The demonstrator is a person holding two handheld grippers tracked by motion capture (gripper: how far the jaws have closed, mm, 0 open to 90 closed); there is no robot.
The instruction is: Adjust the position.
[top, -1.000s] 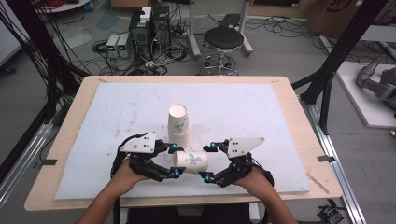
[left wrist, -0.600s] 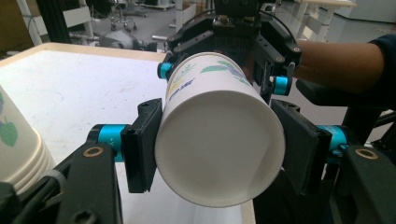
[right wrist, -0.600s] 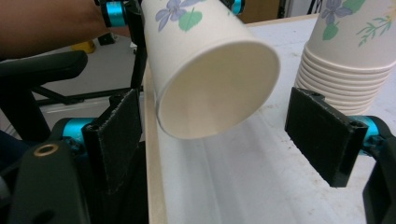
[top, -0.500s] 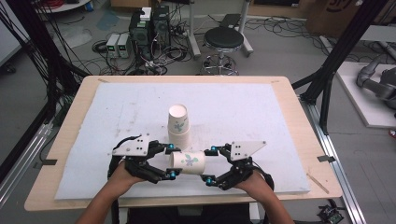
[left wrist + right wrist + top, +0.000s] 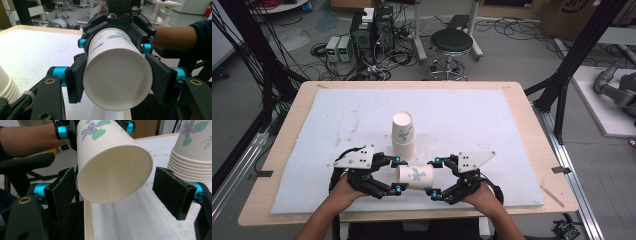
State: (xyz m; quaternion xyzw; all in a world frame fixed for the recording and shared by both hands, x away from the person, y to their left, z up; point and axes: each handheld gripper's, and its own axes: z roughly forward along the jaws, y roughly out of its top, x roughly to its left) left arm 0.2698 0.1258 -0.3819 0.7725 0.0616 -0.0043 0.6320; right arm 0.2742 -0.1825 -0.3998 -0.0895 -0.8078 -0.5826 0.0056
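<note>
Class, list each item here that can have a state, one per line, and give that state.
Left tool: shut on the loose cup.
Right tool: open, jaws either side of the cup's mouth.
Loose cup: held on its side.
Cup stack: nested, upside down, standing on the white mat.

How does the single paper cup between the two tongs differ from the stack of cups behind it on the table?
The single cup lies on its side in the air, while the stack of cups stands upside down on the white mat. The single cup is one cup; the stack shows many nested rims. The left tongs clamp the single cup, and the right tongs are spread around it, but nothing touches the stack. Both are white paper cups with a purple flower and green leaves.
</note>
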